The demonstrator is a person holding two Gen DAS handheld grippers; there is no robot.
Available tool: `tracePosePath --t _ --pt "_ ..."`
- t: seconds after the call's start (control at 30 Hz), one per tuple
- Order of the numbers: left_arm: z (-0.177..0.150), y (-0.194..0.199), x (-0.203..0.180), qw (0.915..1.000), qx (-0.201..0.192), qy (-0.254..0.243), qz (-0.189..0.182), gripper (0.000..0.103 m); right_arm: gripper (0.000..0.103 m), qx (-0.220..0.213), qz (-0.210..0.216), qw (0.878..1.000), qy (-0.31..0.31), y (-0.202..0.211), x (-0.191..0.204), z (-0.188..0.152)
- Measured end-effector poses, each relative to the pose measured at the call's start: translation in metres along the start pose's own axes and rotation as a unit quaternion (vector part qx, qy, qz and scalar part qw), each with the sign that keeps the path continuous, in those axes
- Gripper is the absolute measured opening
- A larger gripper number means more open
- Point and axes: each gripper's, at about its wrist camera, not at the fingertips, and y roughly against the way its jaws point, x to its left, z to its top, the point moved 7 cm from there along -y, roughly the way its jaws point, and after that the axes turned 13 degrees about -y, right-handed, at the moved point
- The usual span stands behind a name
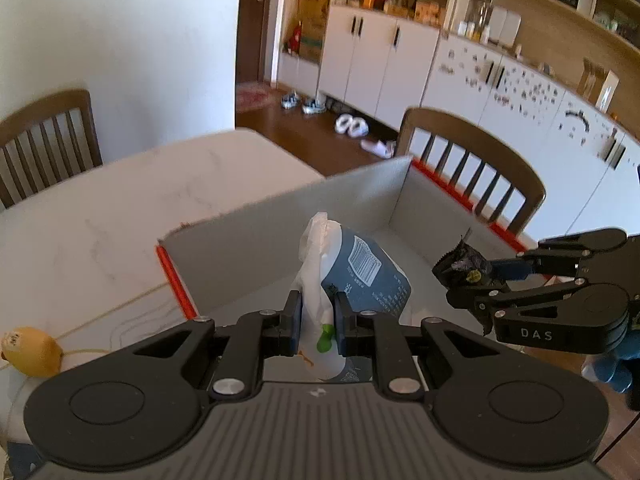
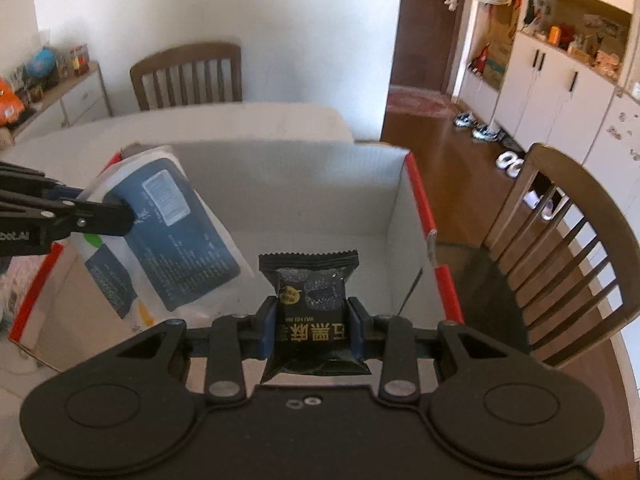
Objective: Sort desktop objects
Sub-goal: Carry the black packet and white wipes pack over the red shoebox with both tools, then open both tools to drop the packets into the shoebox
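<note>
My left gripper (image 1: 316,320) is shut on a white and blue pouch (image 1: 356,268) and holds it over the open cardboard box (image 1: 280,216). The pouch also shows in the right wrist view (image 2: 176,236), with the left gripper (image 2: 116,216) at the far left. My right gripper (image 2: 312,324) is shut on a small black snack packet (image 2: 312,304), also above the box (image 2: 304,184). In the left wrist view the right gripper (image 1: 464,280) comes in from the right with the black packet (image 1: 460,266).
The box has orange-red edges (image 2: 424,216) and stands on a white marble table (image 1: 100,208). A yellow lemon-like object (image 1: 32,350) lies on the table at the left. Wooden chairs (image 2: 568,248) (image 1: 44,140) stand around the table.
</note>
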Motion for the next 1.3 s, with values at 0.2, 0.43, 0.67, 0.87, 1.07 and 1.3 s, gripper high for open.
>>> tracePosePath --t 0.2,0.43,0.67,0.87,1.07,1.3 --pt "-0.005 -0.022 -0.001 0.9993 0.036 -0.007 0.004 0.015 0.034 0.046 -0.015 0.999 0.012 -0.021 0.006 -0.007" --pt "-0.012 -0.04 -0.006 0.9961 0.081 -0.034 0.005 0.016 0.03 0.07 -0.015 0.997 0.04 -0.032 0.016 -0.007" --pt "-0.012 -0.053 -0.006 0.9917 0.116 -0.054 -0.012 0.016 0.04 0.077 -0.003 0.997 0.028 -0.028 0.009 -0.001" --pt "-0.011 -0.059 -0.004 0.9892 0.135 -0.055 -0.018 0.017 0.067 0.069 0.012 0.997 0.013 -0.02 0.0 -0.003" --pt "-0.008 -0.06 -0.006 0.9893 0.132 -0.06 -0.019 0.022 0.079 0.062 0.029 0.998 0.004 -0.016 -0.005 0.0" --pt "-0.005 -0.055 -0.007 0.9902 0.121 -0.067 -0.023 0.048 0.086 0.048 0.037 0.998 -0.001 -0.007 -0.008 0.006"
